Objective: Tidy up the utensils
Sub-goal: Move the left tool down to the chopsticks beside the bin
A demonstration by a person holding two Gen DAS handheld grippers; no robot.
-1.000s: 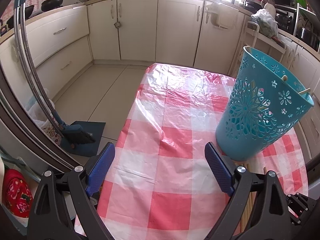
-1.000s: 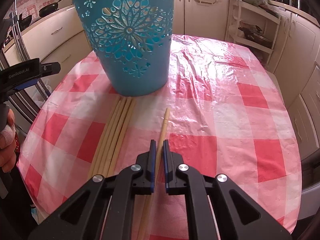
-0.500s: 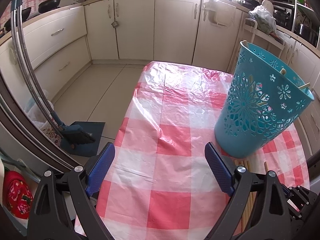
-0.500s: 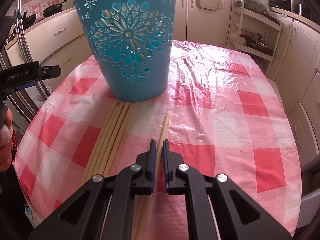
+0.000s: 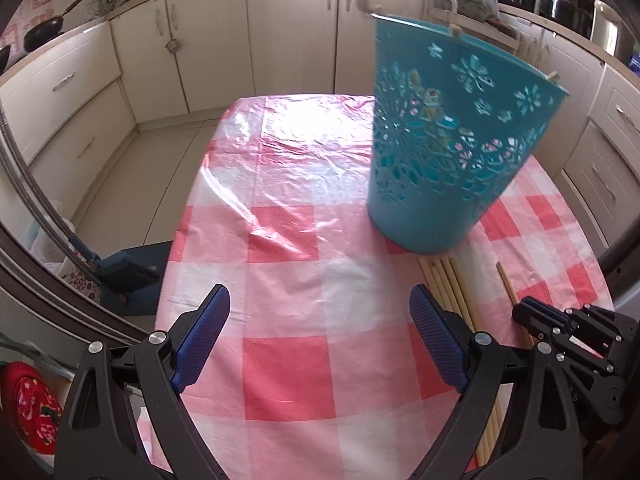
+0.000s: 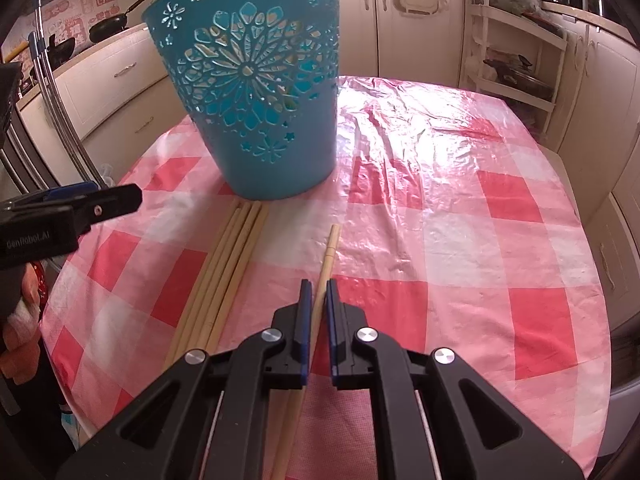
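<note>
A teal cut-out basket [image 6: 260, 92] stands on the red-and-white checked tablecloth [image 6: 460, 240], with stick ends showing at its rim [image 5: 554, 76]. Several wooden chopsticks [image 6: 224, 272] lie side by side in front of it. My right gripper [image 6: 317, 292] is shut on a single wooden chopstick [image 6: 329, 252] that lies apart to their right. My left gripper [image 5: 320, 320] is open and empty, low over the cloth, left of the basket [image 5: 444, 140] and the chopstick bundle [image 5: 448, 280]. The right gripper also shows in the left wrist view [image 5: 532, 312].
Cream kitchen cabinets [image 5: 288, 32] ring the table. A white shelf rack [image 6: 516, 52] stands at the back right. A dustpan [image 5: 124, 280] lies on the floor left of the table. Pans [image 6: 108, 28] sit on the left counter.
The left gripper has swung to the right and forward, so the basket and chopsticks sit more central in its view. The right gripper stays shut on the single chopstick, drawn back slightly.
</note>
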